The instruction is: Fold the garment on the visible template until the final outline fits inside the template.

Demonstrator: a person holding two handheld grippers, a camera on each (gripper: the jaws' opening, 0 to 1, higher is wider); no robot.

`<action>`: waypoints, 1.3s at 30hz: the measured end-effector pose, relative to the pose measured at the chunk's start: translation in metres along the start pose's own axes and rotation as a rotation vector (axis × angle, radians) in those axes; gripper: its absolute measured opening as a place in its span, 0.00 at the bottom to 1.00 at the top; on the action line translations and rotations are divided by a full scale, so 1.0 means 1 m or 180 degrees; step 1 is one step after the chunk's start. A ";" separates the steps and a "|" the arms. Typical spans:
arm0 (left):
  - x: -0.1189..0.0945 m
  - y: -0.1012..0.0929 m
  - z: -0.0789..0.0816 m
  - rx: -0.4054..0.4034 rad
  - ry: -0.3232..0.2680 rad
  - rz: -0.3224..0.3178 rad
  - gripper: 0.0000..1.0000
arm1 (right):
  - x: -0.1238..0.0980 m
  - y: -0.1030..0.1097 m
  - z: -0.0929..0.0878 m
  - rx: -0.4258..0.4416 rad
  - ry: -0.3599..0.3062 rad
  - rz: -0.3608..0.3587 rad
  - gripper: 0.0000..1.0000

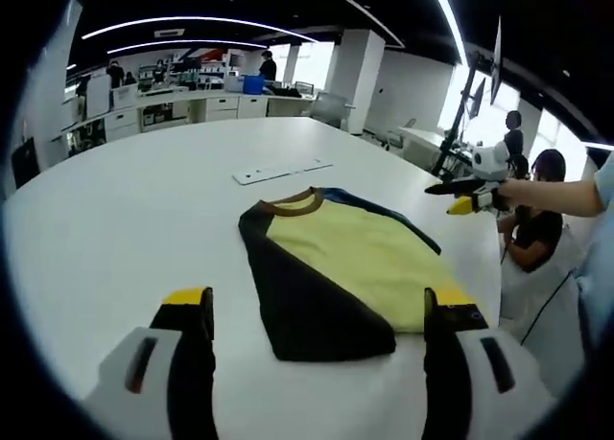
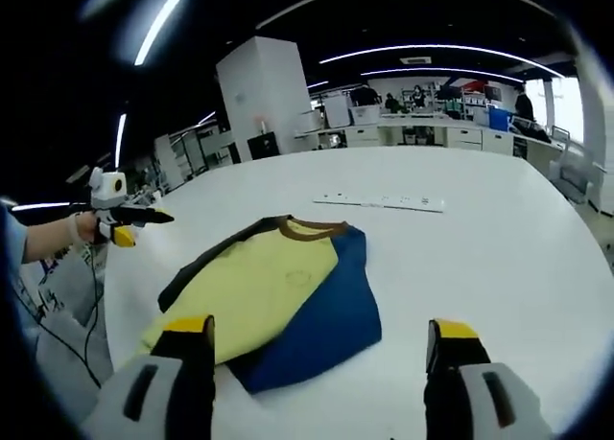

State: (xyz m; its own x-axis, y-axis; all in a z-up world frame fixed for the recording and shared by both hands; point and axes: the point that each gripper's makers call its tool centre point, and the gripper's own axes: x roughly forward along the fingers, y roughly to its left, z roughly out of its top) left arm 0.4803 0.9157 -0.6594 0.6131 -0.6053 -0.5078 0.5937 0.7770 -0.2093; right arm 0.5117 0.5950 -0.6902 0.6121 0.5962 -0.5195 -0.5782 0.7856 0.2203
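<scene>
A yellow T-shirt point(image 1: 355, 263) with a brown collar lies flat on the white table point(image 1: 125, 220), one side dark and the other blue. In the right gripper view the shirt point(image 2: 273, 287) shows its blue side on the right. My left gripper point(image 1: 318, 306) hovers open just short of the shirt's near hem, nothing between its jaws. My right gripper point(image 2: 319, 336) is also open and empty, short of the shirt's blue corner. Each gripper shows in the other's view, held above the table beside the shirt: the right gripper point(image 1: 470, 189) and the left gripper point(image 2: 123, 220).
A flat white strip point(image 1: 283, 172) lies on the table beyond the collar, also seen as the strip point(image 2: 384, 201). A seated person point(image 1: 537, 220) is past the table's right edge. Desks and a white pillar point(image 2: 264, 95) stand far behind.
</scene>
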 end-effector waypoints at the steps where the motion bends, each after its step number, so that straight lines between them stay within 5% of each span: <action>1: -0.004 -0.001 -0.003 -0.0024 -0.0004 0.0006 0.88 | -0.002 0.000 -0.002 -0.0003 0.0003 -0.0005 0.91; 15: -0.020 -0.014 -0.011 -0.0159 -0.0100 0.0051 0.86 | 0.001 0.019 -0.023 0.0338 0.0096 0.0172 0.64; 27: -0.022 -0.019 -0.016 -0.0215 -0.0116 0.0019 0.84 | 0.017 0.046 -0.064 0.1169 0.0417 0.0349 0.29; 31: -0.023 -0.018 -0.016 -0.0255 -0.0146 0.0030 0.84 | 0.024 0.044 -0.075 0.1174 0.0486 0.0353 0.24; 37: -0.023 -0.016 -0.020 -0.0327 -0.0174 0.0037 0.83 | 0.033 0.036 -0.074 0.1315 0.0496 0.0299 0.00; 39: -0.024 -0.017 -0.022 -0.0345 -0.0185 0.0041 0.83 | 0.033 0.036 -0.071 0.1371 0.0492 0.0299 0.00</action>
State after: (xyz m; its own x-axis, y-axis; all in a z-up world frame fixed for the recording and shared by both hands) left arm 0.4447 0.9209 -0.6620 0.6512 -0.6017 -0.4624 0.5277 0.7970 -0.2939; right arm 0.4731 0.6316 -0.7578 0.4612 0.6622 -0.5906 -0.3307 0.7459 0.5781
